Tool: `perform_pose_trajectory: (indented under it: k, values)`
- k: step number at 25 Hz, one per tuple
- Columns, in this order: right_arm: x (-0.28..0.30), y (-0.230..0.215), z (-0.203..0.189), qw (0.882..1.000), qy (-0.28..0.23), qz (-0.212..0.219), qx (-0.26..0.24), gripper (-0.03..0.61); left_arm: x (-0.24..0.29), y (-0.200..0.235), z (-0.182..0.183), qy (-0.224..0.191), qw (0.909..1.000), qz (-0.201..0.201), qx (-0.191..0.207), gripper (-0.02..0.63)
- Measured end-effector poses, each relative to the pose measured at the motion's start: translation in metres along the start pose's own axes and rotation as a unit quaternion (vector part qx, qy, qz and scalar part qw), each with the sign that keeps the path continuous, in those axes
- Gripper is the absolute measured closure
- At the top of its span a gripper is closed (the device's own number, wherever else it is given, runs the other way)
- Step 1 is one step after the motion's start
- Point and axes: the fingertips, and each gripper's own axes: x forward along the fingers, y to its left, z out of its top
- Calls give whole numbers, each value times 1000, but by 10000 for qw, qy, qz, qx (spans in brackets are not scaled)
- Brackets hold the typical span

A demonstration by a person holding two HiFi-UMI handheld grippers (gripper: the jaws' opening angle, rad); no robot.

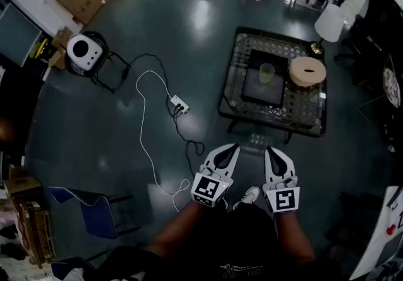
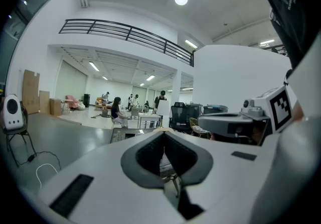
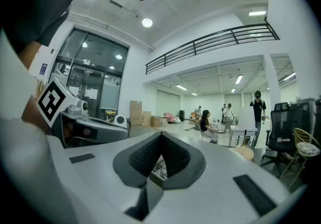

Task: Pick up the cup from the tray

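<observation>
A pale green cup (image 1: 267,73) stands upright on a dark tray (image 1: 252,87) on a low wire table (image 1: 239,94). Both grippers hang close to the person's body, well short of the table. My left gripper (image 1: 235,147) is shut with nothing between its jaws, its tips meeting in the left gripper view (image 2: 163,136). My right gripper (image 1: 269,150) is likewise shut and empty, tips together in the right gripper view (image 3: 161,135). The cup does not show in either gripper view.
A round wooden lid or box (image 1: 307,71) lies on the wire table beside the tray. A white cable (image 1: 146,122) with a power strip (image 1: 179,105) runs across the dark floor. A white speaker-like device (image 1: 84,51) stands at the left. A blue chair (image 1: 88,210) is near left.
</observation>
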Motion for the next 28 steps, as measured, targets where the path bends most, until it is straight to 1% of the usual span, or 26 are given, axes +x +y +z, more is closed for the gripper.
perform_pose_trajectory:
  k: [4,8,11,15,20,24,28]
  values:
    - [-2,11,-2,10000,55,18,23,571,-5,-4,-7,36,9999,-122,91,604]
    - [1,17,0,10000,-19,71,-33,570,-7,-4,-9,35,9998,-147,134,604]
    - [0,19,0,10000,11,26,8,571,-9,-5,-7,45,9997,-167,169,604]
    - [0,21,1,10000,74,6,-23,571,-12,-4,2,-42,9996,-166,217,604]
    - [4,25,10,9999,-85,44,30,569,-15,2,8,-88,9994,-157,312,604]
    - [10,26,16,9997,-233,-16,52,569,-17,8,10,-148,9993,-178,289,604]
    - [17,36,17,9998,-206,-58,20,569,-25,18,6,-115,9991,-231,338,604]
